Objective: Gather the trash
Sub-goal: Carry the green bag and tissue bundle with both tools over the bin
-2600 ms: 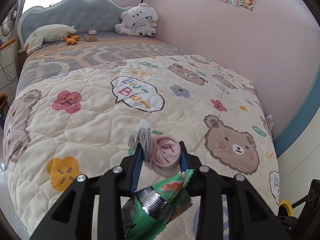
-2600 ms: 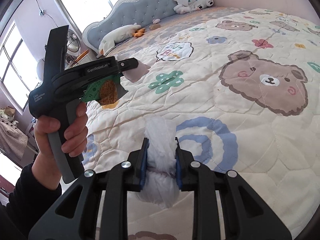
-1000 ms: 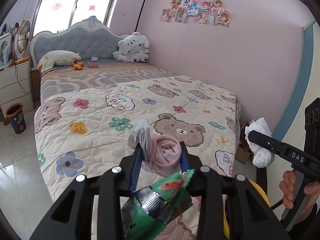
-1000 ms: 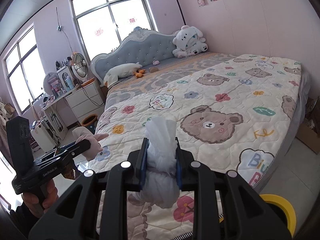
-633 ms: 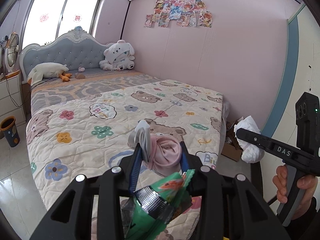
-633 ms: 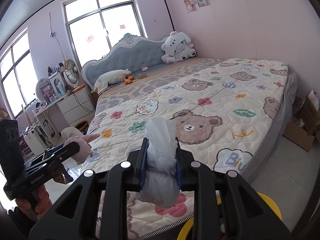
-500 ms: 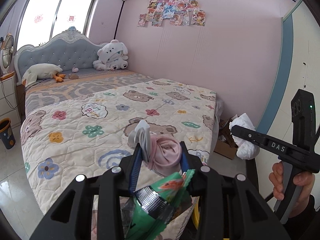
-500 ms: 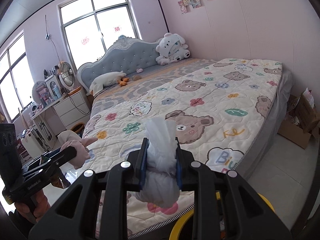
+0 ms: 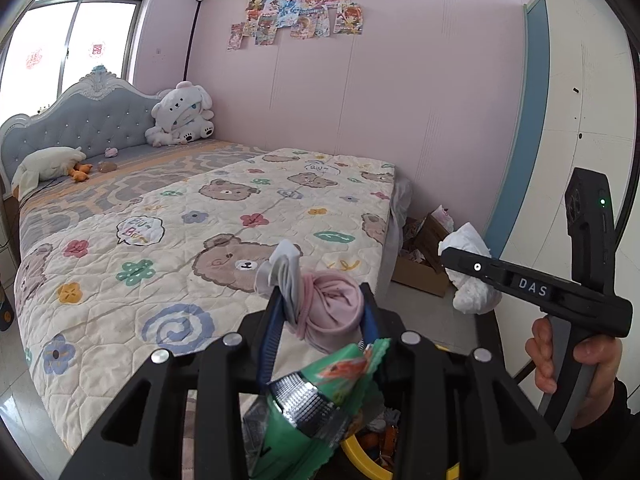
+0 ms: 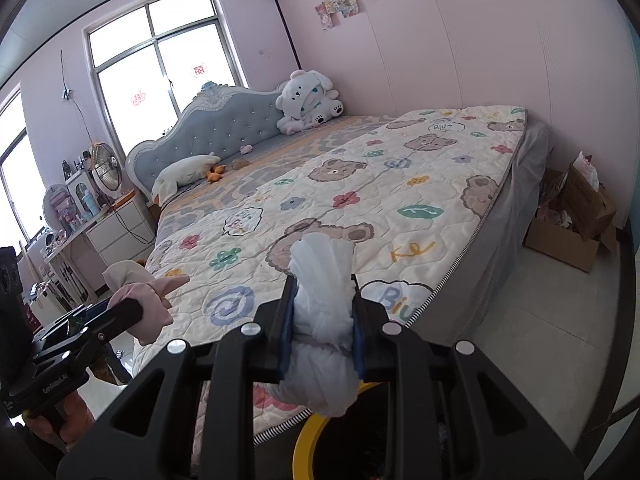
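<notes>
Two loads of trash hang above the yellow-rimmed bin (image 10: 304,444) beside the bed (image 9: 168,216), collected but not yet dropped. Left gripper (image 9: 320,312) pinches a pink wad (image 9: 332,308) and green wrapper (image 9: 320,392); right gripper (image 10: 322,320) clamps a white tissue bundle (image 10: 322,312).

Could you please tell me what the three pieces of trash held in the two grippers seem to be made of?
Pink wad: looks like soft cloth, matte, with rolled folds; a grey-white layer sits beside it.
Green wrapper: probably foil-lined plastic film, glossy, with a shiny ridged silver seal and a zigzag-cut edge.
White wad: seems thin tissue or plastic film, crinkled and slightly translucent; the look leaves it open.
</notes>
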